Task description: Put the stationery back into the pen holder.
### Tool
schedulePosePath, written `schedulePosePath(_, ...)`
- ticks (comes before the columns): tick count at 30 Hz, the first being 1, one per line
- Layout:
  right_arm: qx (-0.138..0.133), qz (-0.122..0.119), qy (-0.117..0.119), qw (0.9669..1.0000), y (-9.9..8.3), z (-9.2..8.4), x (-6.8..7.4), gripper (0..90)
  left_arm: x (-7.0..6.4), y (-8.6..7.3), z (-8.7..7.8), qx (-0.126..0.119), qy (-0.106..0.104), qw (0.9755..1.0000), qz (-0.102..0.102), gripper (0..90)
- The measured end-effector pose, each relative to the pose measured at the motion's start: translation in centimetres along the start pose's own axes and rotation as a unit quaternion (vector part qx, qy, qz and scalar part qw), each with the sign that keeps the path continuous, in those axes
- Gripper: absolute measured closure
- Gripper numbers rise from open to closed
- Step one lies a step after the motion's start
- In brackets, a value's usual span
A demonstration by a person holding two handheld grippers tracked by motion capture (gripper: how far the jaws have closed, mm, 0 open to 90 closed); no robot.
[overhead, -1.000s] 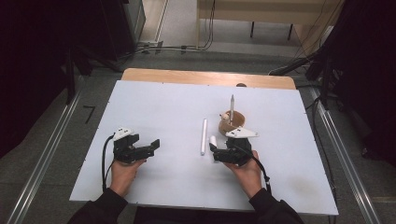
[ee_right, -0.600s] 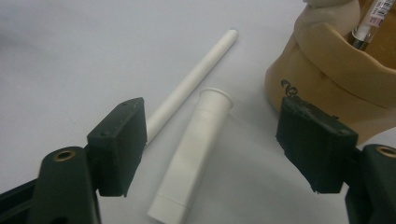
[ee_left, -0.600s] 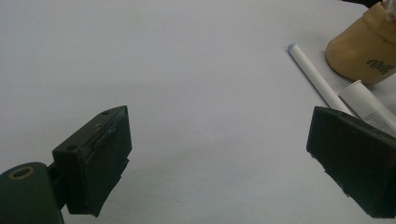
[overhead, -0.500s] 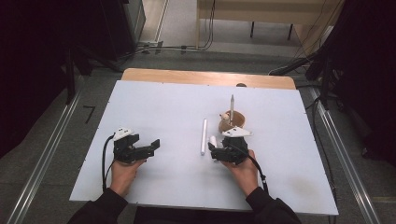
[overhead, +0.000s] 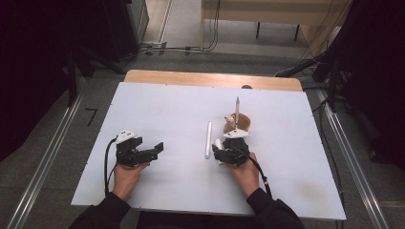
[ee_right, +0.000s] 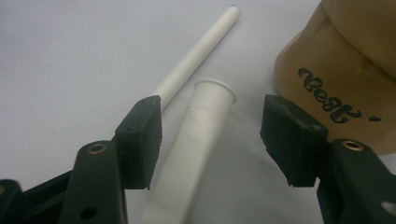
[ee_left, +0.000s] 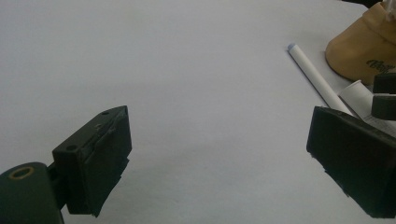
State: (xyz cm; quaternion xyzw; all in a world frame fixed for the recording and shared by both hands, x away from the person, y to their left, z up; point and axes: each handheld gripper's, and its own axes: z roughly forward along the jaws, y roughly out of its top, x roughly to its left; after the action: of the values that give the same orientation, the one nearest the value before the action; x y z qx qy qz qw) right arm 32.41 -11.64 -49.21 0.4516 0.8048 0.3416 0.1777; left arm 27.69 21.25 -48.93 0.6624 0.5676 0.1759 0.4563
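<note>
A short white tube (ee_right: 201,135) with a flared end lies flat on the white table (overhead: 157,105). My right gripper (ee_right: 215,121) straddles it; its jaws have just been closing, and a gap still shows on each side of the tube. From above, the right gripper (overhead: 217,152) sits low over the tube (overhead: 217,143). Alongside lies a long white stick (ee_right: 196,51) (overhead: 208,138). A tan holder (ee_right: 336,70) lettered "Best" stands just right of the tube. My left gripper (overhead: 155,149) rests at the near left, open and empty (ee_left: 224,163).
The tan holder (overhead: 239,121) carries an upright pen (overhead: 237,107). A wooden strip (overhead: 210,78) runs along the table's far edge. Metal rails (overhead: 43,157) flank the table on the floor. In the left gripper view the stick (ee_left: 313,74) and holder (ee_left: 364,46) lie far right.
My right gripper has edged left and down over the short tube, and its jaws stand narrower than before. The left hand has stayed still.
</note>
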Motion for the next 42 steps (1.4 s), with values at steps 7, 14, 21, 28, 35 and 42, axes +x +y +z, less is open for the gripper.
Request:
schedulePosePath(7,0.003,0.008,0.003,1.0000,0.2,0.4,-0.1,44.6,0.0,0.0,0.0,0.000,-0.001,1.0000,0.000,6.6)
schedulePosePath(14,0.010,0.006,-0.007,0.9999,0.3,0.9,0.3,48.1,0.0,0.0,0.0,0.000,-0.001,1.0000,-0.001,6.6)
schedulePosePath(21,0.018,0.008,-0.008,0.9998,0.4,1.1,0.3,48.7,0.0,0.0,0.0,0.000,-0.001,1.0000,-0.001,6.6)
schedulePosePath(28,0.022,0.012,-0.007,0.9997,0.4,1.2,0.4,51.5,0.0,0.0,0.0,0.000,-0.001,1.0000,-0.001,6.6)
schedulePosePath(35,0.024,0.011,-0.008,0.9996,0.4,1.1,0.4,54.1,0.1,0.0,0.0,0.000,-0.001,1.0000,-0.001,6.6)
schedulePosePath(42,0.033,0.024,0.003,0.9991,0.4,1.2,0.1,56.8,0.1,0.0,0.0,-0.001,-0.001,1.0000,-0.001,6.6)
